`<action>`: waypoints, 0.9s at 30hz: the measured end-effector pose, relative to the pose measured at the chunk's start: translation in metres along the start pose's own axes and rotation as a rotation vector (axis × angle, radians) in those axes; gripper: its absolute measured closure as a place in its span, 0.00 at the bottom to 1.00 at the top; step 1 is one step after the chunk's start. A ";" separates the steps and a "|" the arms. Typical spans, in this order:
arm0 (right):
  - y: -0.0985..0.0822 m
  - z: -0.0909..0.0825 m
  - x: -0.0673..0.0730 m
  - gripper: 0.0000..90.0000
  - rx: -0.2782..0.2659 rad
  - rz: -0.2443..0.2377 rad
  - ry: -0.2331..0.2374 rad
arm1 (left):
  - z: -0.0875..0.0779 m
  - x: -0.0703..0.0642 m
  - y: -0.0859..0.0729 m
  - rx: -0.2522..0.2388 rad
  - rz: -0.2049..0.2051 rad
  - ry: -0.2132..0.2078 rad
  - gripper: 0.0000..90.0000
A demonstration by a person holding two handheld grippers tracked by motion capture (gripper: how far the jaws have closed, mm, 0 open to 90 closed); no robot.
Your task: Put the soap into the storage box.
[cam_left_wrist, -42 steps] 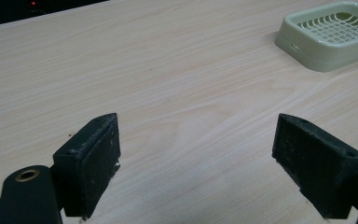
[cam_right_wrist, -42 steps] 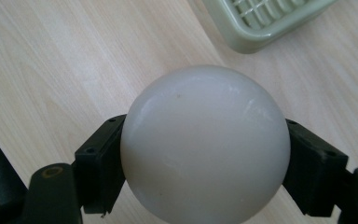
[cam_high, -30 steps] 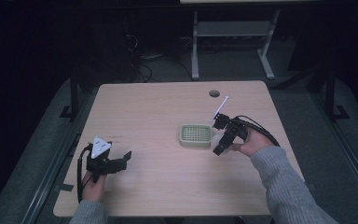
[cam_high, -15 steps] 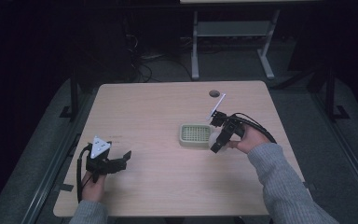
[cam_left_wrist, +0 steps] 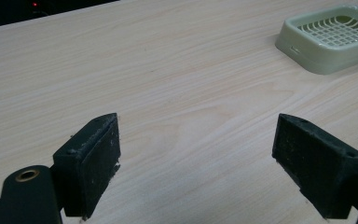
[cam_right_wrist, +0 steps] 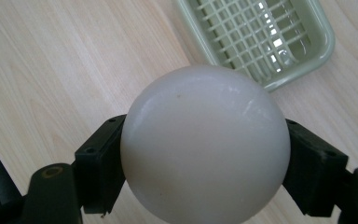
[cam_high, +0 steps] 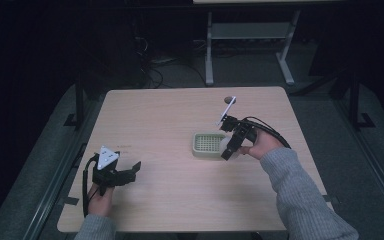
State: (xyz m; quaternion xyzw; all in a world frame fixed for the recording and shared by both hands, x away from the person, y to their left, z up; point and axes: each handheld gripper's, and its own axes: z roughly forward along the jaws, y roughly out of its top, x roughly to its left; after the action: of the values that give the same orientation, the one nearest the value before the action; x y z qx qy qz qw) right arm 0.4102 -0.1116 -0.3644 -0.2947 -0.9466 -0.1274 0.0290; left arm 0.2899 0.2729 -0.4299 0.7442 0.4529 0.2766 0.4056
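No writing, label, brand or number can be read on anything here.

tray (cam_high: 207,145) on bench (cam_high: 170,115), right of centre | ball (cam_right_wrist: 205,144) between right tongs (cam_high: 228,149), at tray's right edge | left tongs (cam_high: 130,171) near bench's front-left corner, well apart from tray

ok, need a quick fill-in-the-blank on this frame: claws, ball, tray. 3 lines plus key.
1. The right claw is shut on a white ____.
2. The left claw is ____, with bare table between its jaws.
3. The pale green tray has a ____-patterned bottom, and nothing lies in it.

Missing words: ball; open; grid
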 end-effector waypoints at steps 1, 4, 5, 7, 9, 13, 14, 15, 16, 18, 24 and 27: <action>0.002 0.001 0.000 0.26 0.002 0.000 -0.003 | 0.000 0.000 0.000 0.000 0.000 0.001 0.16; 0.007 0.001 0.000 0.26 0.003 -0.004 -0.001 | 0.000 0.001 0.000 -0.005 -0.004 0.001 0.17; 0.007 0.001 0.000 0.26 0.003 -0.004 -0.001 | 0.000 0.001 0.000 -0.005 -0.004 0.001 0.17; 0.010 0.001 -0.001 0.26 0.005 -0.007 -0.003 | 0.000 0.001 0.000 -0.006 -0.005 -0.001 0.17; 0.013 0.002 -0.002 0.26 0.007 -0.006 -0.003 | 0.000 0.001 0.000 -0.006 -0.006 -0.001 0.16; 0.019 0.003 -0.003 0.26 0.006 -0.009 0.003 | -0.001 0.001 0.000 -0.008 -0.005 -0.001 0.16; 0.021 0.004 -0.003 0.26 0.007 -0.010 0.005 | -0.001 0.001 0.000 -0.008 -0.006 0.000 0.16; 0.021 0.004 -0.003 0.26 0.007 -0.010 0.005 | -0.001 0.001 0.000 -0.008 -0.006 0.000 0.16; 0.023 0.005 -0.003 0.26 0.014 -0.011 -0.002 | -0.001 0.001 0.000 -0.007 -0.006 0.000 0.16; 0.024 0.005 -0.004 0.26 0.015 -0.013 -0.004 | -0.001 0.001 0.000 -0.007 -0.006 -0.001 0.17; 0.031 0.005 -0.006 0.26 0.025 -0.011 -0.007 | 0.000 0.001 0.000 -0.007 -0.004 -0.001 0.16; 0.035 0.005 -0.006 0.26 0.026 -0.011 -0.007 | 0.000 0.001 0.000 -0.007 -0.004 -0.001 0.16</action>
State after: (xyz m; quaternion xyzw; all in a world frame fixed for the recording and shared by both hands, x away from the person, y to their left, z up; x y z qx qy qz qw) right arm 0.4349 -0.0857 -0.3625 -0.2897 -0.9498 -0.1142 0.0289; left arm 0.2903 0.2743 -0.4294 0.7421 0.4532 0.2769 0.4089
